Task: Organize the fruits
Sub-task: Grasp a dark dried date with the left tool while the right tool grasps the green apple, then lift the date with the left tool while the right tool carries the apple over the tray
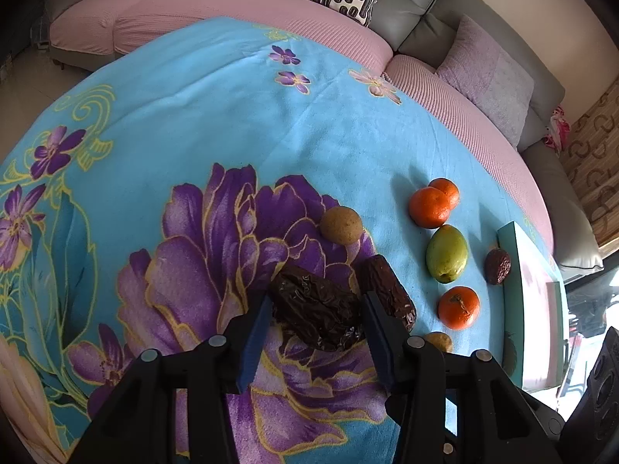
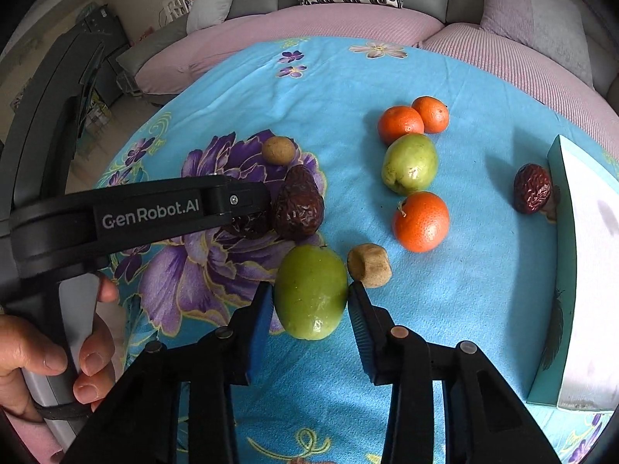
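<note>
In the left wrist view my left gripper [image 1: 315, 305] is shut on a dark wrinkled date [image 1: 315, 307], low over the blue flowered cloth [image 1: 216, 108]. A second date [image 1: 389, 290] lies just right of it. In the right wrist view my right gripper [image 2: 309, 295] is shut on a green fruit [image 2: 311, 292] at the cloth. The left gripper's arm [image 2: 154, 208] reaches in from the left, with a date [image 2: 298, 203] at its tip. Three oranges [image 2: 421, 221], another green fruit [image 2: 410, 163] and a date [image 2: 532, 187] lie to the right.
A round tan fruit [image 2: 278, 150] lies behind the dates, a tan cut piece [image 2: 369, 265] just right of my right gripper. A teal box [image 2: 580, 263] stands at the right edge. A pink and grey sofa [image 2: 348, 19] with cushions curves behind the table.
</note>
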{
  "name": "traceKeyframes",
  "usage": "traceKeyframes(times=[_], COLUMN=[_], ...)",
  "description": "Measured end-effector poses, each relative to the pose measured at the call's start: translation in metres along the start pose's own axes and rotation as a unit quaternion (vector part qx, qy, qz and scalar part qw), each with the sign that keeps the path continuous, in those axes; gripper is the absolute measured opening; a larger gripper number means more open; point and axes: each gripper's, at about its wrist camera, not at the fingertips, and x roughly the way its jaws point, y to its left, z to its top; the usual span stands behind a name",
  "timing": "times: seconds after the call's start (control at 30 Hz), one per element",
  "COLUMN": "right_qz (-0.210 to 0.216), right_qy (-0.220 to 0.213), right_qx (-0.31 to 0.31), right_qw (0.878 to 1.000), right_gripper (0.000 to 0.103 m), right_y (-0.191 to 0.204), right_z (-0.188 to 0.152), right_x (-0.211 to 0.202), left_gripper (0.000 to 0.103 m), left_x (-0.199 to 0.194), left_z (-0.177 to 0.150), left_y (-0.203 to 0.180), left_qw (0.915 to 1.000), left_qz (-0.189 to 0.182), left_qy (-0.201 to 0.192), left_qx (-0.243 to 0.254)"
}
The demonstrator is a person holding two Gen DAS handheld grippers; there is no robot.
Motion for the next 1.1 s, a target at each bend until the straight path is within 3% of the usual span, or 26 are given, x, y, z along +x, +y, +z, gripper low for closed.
traceKeyframes(times=[0.37,0.7,0.9,1.1], right_qz=[0.011,0.014,-0.035,-0.106], right_qy=[-0.007,-0.049,-0.093,-0.146], right_qx=[0.012,0.027,0.047,0.102], right_qw=[1.0,0.998,0.994,0.978], right_gripper=[0.041,0.041,0.041,0.041], right_y=[-0.005,-0.015,-0.038,-0.09], right_z=[-0.002,0.001,0.007,0.012], right_x=[-0.006,-0.032,-0.057,-0.09], left_gripper=[0.05,0.05,0.05,0.05], left_x=[-0.021,-0.057,-0.074,-0.074], left_z=[-0.004,0.0,0.004,0.009], left_y=[0.007,0.001,-0.021,-0.05], left_qw=[0.9993,0.9963,0.9947,0.9948], left_qz=[0.004,0.014,0.012,0.007], left_qy=[-0.031,-0.079,-0.101,-0.102], left_qx=[-0.022,-0.03,-0.017,0.002])
